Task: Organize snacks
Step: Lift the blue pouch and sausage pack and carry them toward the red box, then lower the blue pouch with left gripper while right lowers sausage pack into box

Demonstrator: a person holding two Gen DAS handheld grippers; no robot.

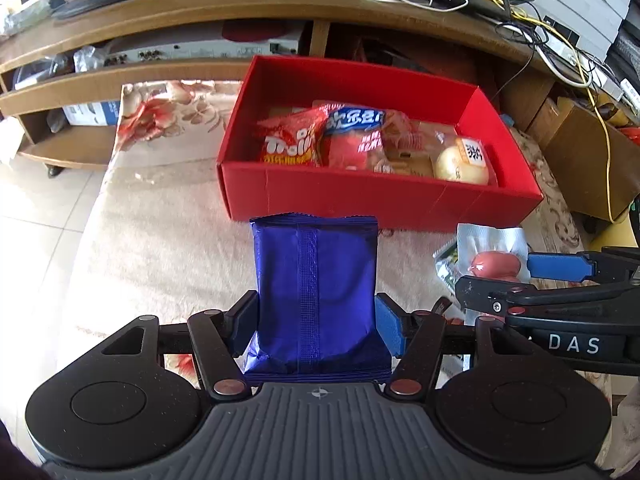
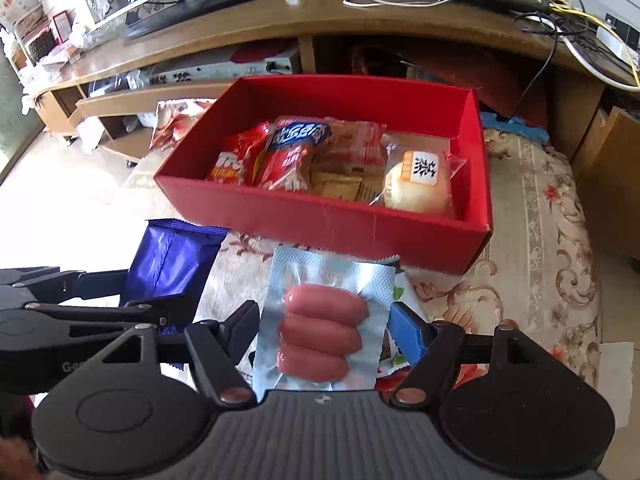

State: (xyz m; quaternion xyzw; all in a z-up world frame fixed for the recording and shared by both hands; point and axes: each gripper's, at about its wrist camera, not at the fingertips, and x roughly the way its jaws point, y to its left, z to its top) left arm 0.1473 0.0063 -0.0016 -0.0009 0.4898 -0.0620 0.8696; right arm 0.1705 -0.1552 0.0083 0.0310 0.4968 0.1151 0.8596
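Note:
My left gripper (image 1: 316,320) is shut on a shiny blue snack packet (image 1: 316,280), held upright in front of the red box (image 1: 360,196). My right gripper (image 2: 326,330) is shut on a clear vacuum pack of three pink sausages (image 2: 324,320), just right of the left one. Each gripper shows in the other's view: the right gripper (image 1: 496,276) with the sausage pack (image 1: 494,262), and the left gripper (image 2: 132,296) with the blue packet (image 2: 172,256). The red box (image 2: 320,220) holds several snacks: red bags (image 2: 280,156) and a wrapped bun (image 2: 416,184).
The box sits on a floral cloth (image 2: 540,240) over a low surface. Behind it runs a wooden TV stand (image 1: 200,12) with shelves, cables (image 1: 560,40) and a monitor base. More wrappers (image 2: 394,356) lie beneath the right gripper. Tiled floor (image 1: 40,220) lies to the left.

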